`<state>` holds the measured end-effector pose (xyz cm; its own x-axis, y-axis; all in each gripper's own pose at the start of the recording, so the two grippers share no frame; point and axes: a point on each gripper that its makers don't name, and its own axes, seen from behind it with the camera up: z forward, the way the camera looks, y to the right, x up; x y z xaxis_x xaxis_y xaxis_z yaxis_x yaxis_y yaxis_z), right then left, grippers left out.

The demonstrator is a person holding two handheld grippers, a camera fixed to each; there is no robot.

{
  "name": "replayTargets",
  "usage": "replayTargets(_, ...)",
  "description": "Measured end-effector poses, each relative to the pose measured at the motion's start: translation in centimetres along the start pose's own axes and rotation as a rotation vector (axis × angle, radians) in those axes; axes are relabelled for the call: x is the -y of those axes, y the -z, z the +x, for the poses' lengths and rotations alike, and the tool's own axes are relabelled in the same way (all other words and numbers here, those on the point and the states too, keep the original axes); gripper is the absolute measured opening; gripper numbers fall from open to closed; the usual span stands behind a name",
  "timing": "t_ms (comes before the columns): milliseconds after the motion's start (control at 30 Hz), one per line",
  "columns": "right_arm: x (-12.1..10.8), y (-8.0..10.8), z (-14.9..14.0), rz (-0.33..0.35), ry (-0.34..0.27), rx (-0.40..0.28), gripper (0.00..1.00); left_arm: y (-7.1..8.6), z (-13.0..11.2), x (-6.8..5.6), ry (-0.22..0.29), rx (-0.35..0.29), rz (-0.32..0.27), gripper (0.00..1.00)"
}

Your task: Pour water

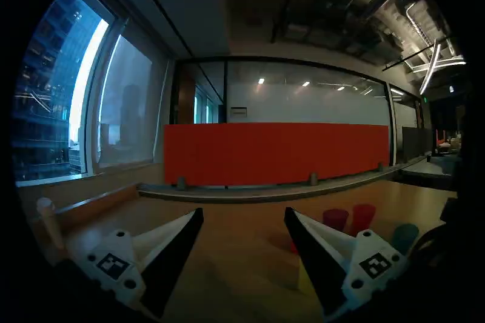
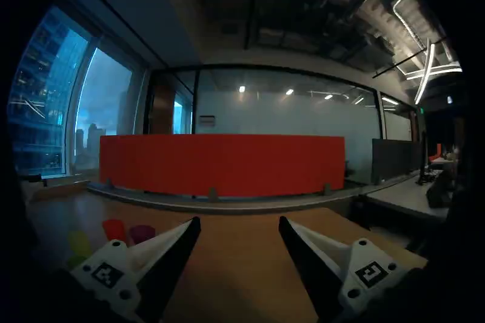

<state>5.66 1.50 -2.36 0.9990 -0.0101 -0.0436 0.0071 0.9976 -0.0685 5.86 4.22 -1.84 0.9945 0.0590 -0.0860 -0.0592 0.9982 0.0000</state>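
Left gripper view, 6 o'clock: the left gripper (image 1: 243, 209), spread wide. Grips nothing. Hangs above a wooden table (image 1: 242, 274). Carries a black-and-white square marker (image 1: 113, 265) on each finger: a code pattern, no letters.

At 4 o'clock, just past the right-hand finger, two red cups (image 1: 335, 219) upright and side by side on the table. Farther toward the rim of the view, a teal cup (image 1: 405, 237), apart from both. Under that same finger, a patch of yellow (image 1: 306, 277), too hidden to name.

At 12 o'clock, beyond the table, a long orange-red partition (image 1: 276, 153) with a glass wall behind it. On the glass, a small white sign (image 1: 238, 112), its writing too small to read. At 9 o'clock, tall windows (image 1: 60, 99).

Right gripper view, 6 o'clock: the right gripper (image 2: 239, 219), likewise wide apart. Clamps nothing.

At 8 o'clock, left of its left-hand finger, a red cup (image 2: 113, 229) and a purple cup (image 2: 141, 233) close together on the table. Beside them, nearer the rim, a yellow-green shape (image 2: 79, 243), too dim to name.

At 12 o'clock, on the glass above the partition, a small reddish sign (image 2: 207, 121), unreadable.
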Motion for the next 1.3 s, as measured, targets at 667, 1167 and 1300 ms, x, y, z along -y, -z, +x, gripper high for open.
replayTargets(667, 0.2, 0.9, 0.2, -0.013, -0.004, 0.014, 1.00, 0.2, -3.5, 2.2, 0.021, -0.009, 0.019, 1.00)
replayTargets(1167, 1.2, 0.8, 1.2, -0.002, 0.009, 0.009, 1.00, -0.1, -4.7, 2.9, 0.017, -0.015, 0.014, 1.00)
replayTargets(1300, 1.2, 0.8, 1.1, -0.002, 0.007, 0.012, 1.00, -0.2, -5.0, 3.0, 0.012, -0.010, 0.016, 1.00)
